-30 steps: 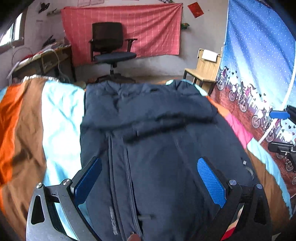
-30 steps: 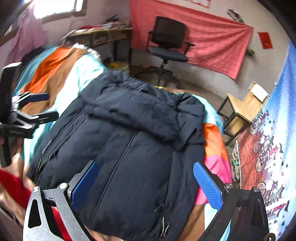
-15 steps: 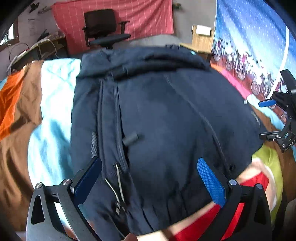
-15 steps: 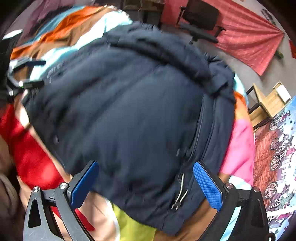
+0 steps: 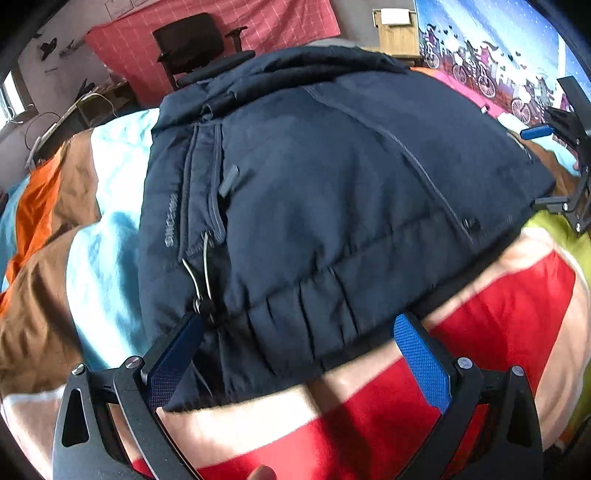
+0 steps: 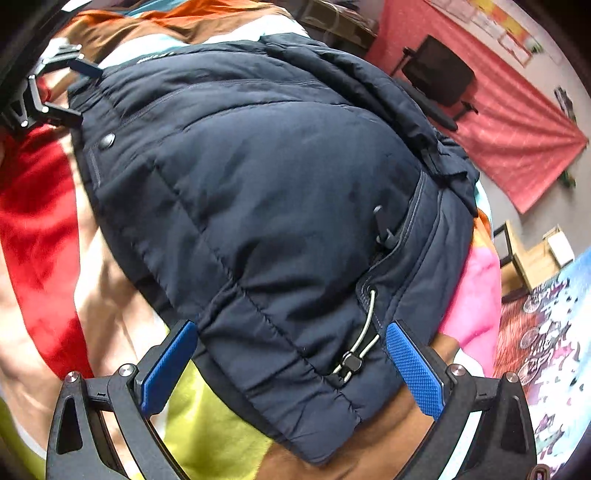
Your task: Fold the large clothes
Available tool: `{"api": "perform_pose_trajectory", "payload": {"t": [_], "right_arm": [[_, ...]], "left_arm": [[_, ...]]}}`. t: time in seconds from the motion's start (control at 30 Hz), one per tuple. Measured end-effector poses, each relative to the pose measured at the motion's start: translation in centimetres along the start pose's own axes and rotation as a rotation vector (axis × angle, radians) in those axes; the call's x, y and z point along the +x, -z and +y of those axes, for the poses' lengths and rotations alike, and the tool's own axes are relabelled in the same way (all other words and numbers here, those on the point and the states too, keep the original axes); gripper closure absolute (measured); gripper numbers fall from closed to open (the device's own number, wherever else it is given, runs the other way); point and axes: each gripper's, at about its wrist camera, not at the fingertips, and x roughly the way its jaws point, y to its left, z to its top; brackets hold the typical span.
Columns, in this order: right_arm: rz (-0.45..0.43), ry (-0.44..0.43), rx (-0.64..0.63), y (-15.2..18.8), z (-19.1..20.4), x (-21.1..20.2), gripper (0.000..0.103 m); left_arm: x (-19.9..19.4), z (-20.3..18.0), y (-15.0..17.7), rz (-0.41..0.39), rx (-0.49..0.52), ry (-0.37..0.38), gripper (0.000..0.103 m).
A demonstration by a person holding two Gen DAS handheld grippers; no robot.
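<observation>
A dark navy padded jacket [image 5: 332, 192] lies flat on a striped bedspread [image 5: 498, 314], collar far, hem near. It also fills the right wrist view [image 6: 266, 192]. My left gripper [image 5: 295, 354] is open, its blue pads straddling the hem's left corner by a grey drawcord [image 5: 199, 280]. My right gripper [image 6: 291, 354] is open over the hem's right corner, beside another drawcord [image 6: 364, 339]. Each gripper shows in the other's view: the right one [image 5: 554, 166] at the right edge, the left one [image 6: 59, 92] at the upper left.
The bedspread has red, cream, lime, brown, light blue and orange stripes. Beyond the bed stand a black office chair [image 5: 195, 44], a red wall cloth [image 6: 517, 110], a wooden chair [image 5: 397, 26] and a desk [image 5: 74, 118]. A blue bicycle-print cloth [image 5: 498, 44] hangs at right.
Both grippers have pulled back from over the jacket's middle and dropped down to its hem corners. The jacket lies as before. Both stay open.
</observation>
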Motion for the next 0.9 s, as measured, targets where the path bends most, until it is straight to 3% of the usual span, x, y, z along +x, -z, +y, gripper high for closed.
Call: {"api": "perform_pose_trajectory", "payload": {"t": [0.3, 0.43, 0.67, 0.77, 0.9], "right_arm": [[0.060, 0.028, 0.012, 2.3, 0.5, 1.0, 0.000], [0.032, 0.068, -0.006, 2.9, 1.4, 1.3, 0.000], [-0.030, 0.119, 0.008, 3.8, 1.8, 1.2, 0.000], [-0.030, 0.135, -0.004, 3.9, 1.9, 1.0, 0.000], [-0.030, 0.151, -0.025, 4.8, 2.0, 0.5, 0.000]], "left_arm": [[0.8, -0.8, 1.6, -0.007, 0.070, -0.030, 0.002], [1.1, -1.2, 2.1, -0.021, 0.093, -0.052, 0.002], [1.4, -2.5, 2.9, -0.056, 0.153, -0.162, 0.001], [1.4, -1.6, 3.4, -0.051, 0.097, -0.148, 0.001], [1.8, -1.9, 3.2, -0.044, 0.114, -0.163, 0.001]]}}
